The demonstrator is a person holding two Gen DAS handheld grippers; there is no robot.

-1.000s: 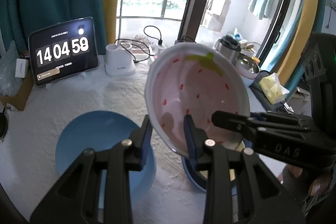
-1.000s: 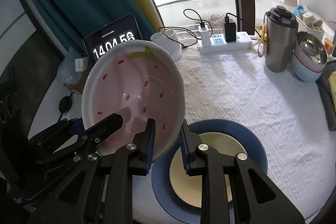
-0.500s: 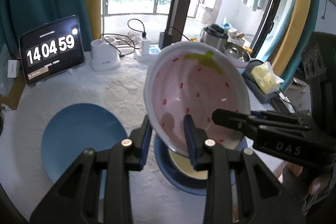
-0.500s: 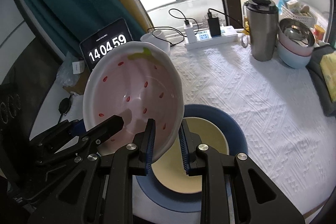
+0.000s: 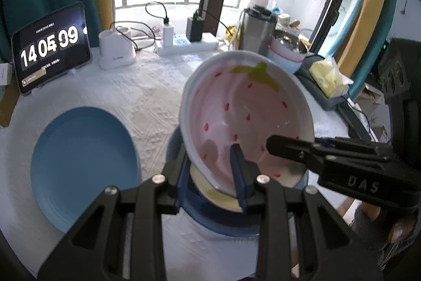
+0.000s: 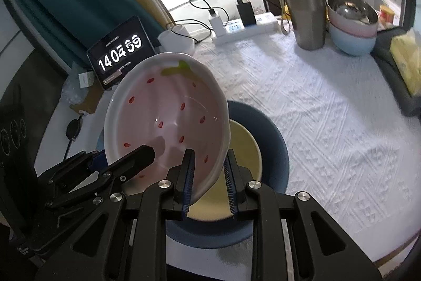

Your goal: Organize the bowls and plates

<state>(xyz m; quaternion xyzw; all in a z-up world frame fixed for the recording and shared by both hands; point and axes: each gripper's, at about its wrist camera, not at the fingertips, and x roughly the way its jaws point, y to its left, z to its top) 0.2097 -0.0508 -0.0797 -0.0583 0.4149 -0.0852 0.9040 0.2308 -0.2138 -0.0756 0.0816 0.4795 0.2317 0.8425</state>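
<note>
Bowl rim clamped between both grippers' jaws.

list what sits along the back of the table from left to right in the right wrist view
clock tablet → white lamp base → power strip → steel tumbler → stacked bowls → yellow tissue pack

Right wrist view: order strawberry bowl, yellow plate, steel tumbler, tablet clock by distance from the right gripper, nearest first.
1. strawberry bowl: rim clamped in the right gripper.
2. yellow plate: just beyond the fingertips, on the dark blue plate.
3. tablet clock and steel tumbler: both far back, left and right; too close to rank.
</note>
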